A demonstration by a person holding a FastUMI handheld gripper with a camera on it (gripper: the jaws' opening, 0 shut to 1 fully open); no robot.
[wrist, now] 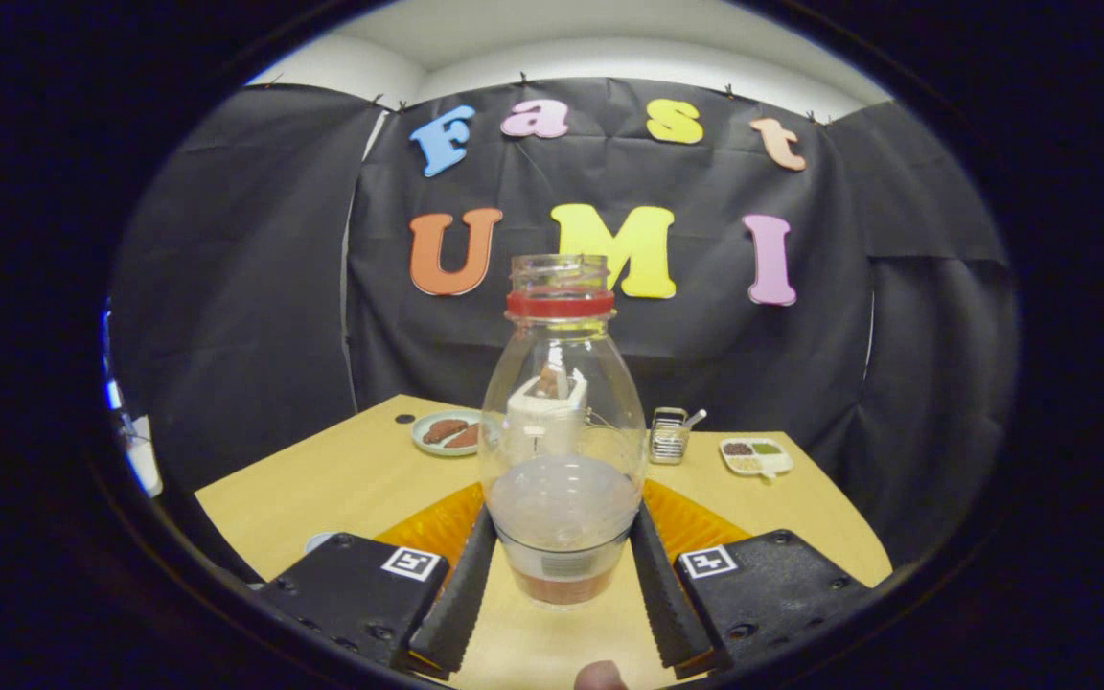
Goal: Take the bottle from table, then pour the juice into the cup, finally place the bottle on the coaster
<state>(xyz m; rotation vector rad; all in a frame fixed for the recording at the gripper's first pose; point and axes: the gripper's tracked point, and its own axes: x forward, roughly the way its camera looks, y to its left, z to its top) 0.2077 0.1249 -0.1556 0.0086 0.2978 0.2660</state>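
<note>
A clear plastic bottle (562, 431) stands upright between the 2 black ribbed fingers (461, 594) of the hand-held gripper (562, 599), which presses against its lower part from both sides, grasping it. The bottle has no cap; a red ring circles its neck, and a little reddish-brown juice sits at the very bottom. Under and behind the bottle lies an orange ribbed coaster (696, 522) on the pale wooden surface (322, 479); whether the bottle's base touches it cannot be told. Seen through the bottle, a white cup-like container (542, 402) stands farther back, blurred by the plastic. Beyond the fingers to the left is a pale green plate (447, 433) with 2 brown pieces of food. To the right of the bottle stands a small metal holder (669, 433), and beyond that a white divided dish (755, 456) with small portions in it. Black cloth hangs behind the surface.
</note>
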